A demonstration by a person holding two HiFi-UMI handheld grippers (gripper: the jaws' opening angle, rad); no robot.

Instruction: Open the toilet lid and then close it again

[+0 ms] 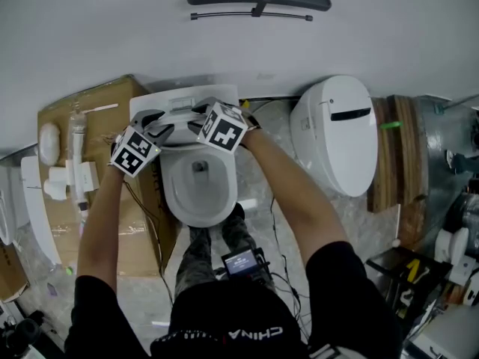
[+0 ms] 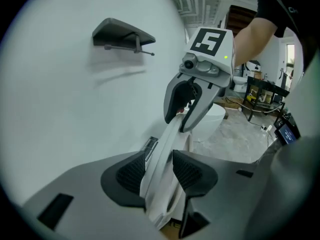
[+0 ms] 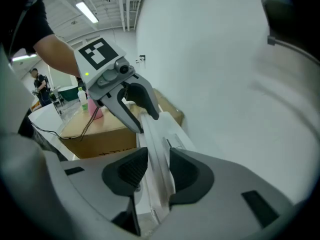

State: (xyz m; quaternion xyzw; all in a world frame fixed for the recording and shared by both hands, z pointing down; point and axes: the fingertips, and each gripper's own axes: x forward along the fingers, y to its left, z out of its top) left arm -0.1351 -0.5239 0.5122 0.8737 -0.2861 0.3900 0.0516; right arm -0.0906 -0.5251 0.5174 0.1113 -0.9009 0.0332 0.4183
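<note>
White toilet lid (image 2: 159, 169) stands raised, nearly upright.

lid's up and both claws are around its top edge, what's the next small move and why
Probably close both claws on the lid. It stands upright behind the open bowl, its edge between the open jaws of the left claw and right claw; neither grips it yet, so it can't be lowered.
</note>
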